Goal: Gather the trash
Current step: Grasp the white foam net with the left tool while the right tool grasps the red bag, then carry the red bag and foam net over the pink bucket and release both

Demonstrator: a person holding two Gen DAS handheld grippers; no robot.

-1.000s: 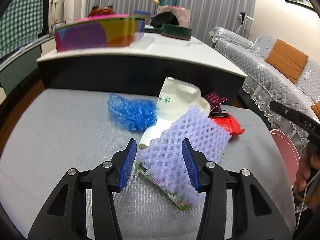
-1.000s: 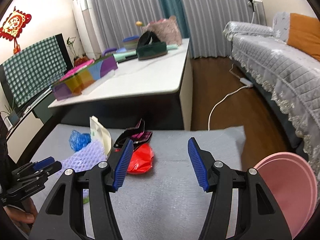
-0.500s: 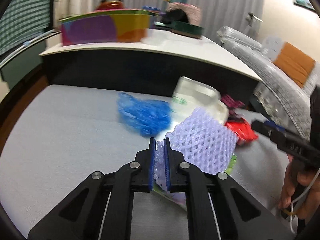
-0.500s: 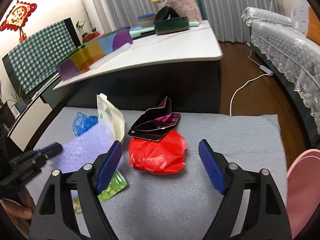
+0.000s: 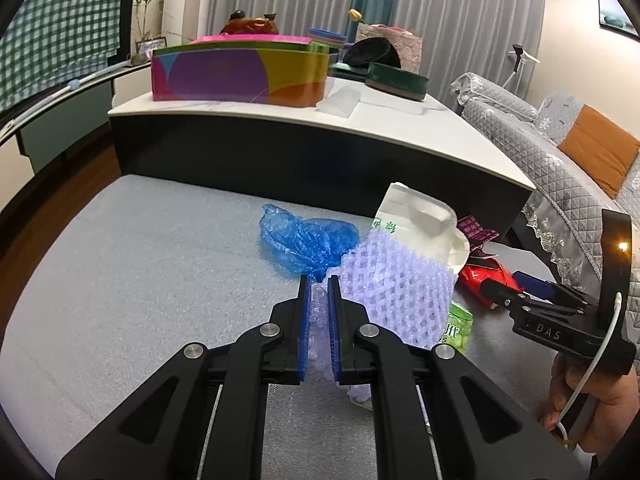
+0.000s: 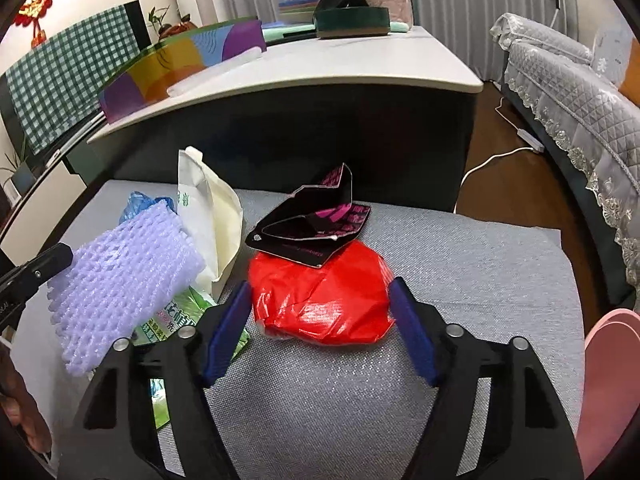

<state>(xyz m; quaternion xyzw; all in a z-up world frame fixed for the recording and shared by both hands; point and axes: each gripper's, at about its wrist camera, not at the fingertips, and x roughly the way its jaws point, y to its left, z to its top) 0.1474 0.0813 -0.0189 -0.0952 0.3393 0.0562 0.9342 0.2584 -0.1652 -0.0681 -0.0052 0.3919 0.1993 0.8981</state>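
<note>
My left gripper (image 5: 319, 286) is shut on the edge of a purple foam net (image 5: 394, 290) and holds it lifted off the grey mat; the net also shows in the right wrist view (image 6: 124, 276). My right gripper (image 6: 320, 302) is open, its fingers on either side of a red plastic bag (image 6: 322, 300) lying on the mat. A black and pink wrapper (image 6: 316, 222) rests on the bag's far edge. A blue plastic bag (image 5: 306, 242), a white paper bag (image 5: 420, 220) and a green wrapper (image 6: 184, 320) lie nearby.
The trash lies on a grey mat (image 5: 140, 260). A pink bin (image 6: 612, 392) stands at the right edge. Behind is a low table (image 5: 320, 132) with a colourful box (image 5: 240, 74). A sofa (image 5: 560, 148) is at the right.
My left gripper closed on the purple foam net and lifted it. My right gripper moved forward and down until its open fingers flank the red bag.
</note>
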